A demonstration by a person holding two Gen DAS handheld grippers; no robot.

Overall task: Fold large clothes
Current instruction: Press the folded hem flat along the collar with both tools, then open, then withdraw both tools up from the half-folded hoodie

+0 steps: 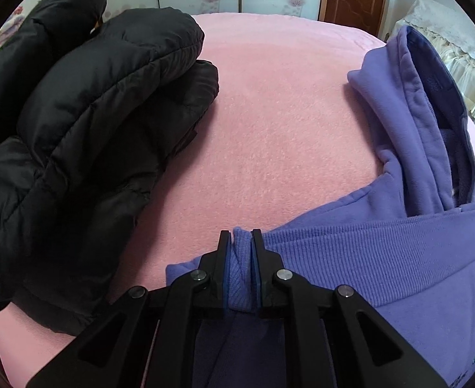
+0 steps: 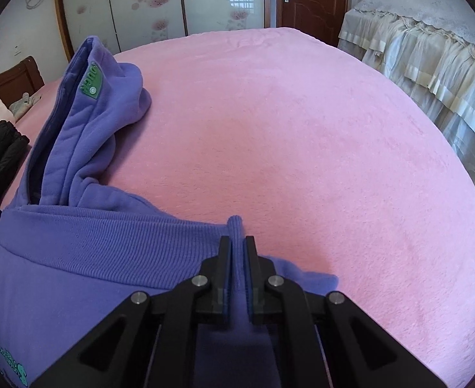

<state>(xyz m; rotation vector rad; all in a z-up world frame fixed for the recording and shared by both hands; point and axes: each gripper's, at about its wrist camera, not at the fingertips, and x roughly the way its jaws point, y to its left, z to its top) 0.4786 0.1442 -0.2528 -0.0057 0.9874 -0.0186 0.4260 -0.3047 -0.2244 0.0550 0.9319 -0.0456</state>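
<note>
Hoodie fold half done, hem brought up to the hood.
My left hand-held gripper [image 1: 240,242] and right hand-held gripper [image 2: 237,245] each pinch the hoodie [image 1: 383,258] hem; hood [image 2: 85,123] unfolded, black jacket [image 1: 85,123] already folded at the bed's [image 2: 302,129] left edge.

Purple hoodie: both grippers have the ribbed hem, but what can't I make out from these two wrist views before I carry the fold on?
- Purple hoodie: sleeves and lower body cut off by the bottom edges and hidden behind the left gripper and right gripper.
- Chest print: clipped by the frame edge, unreadable.
- Black puffer jacket: left part runs out of the left wrist view.
- Hood: inside in shadow.
</note>
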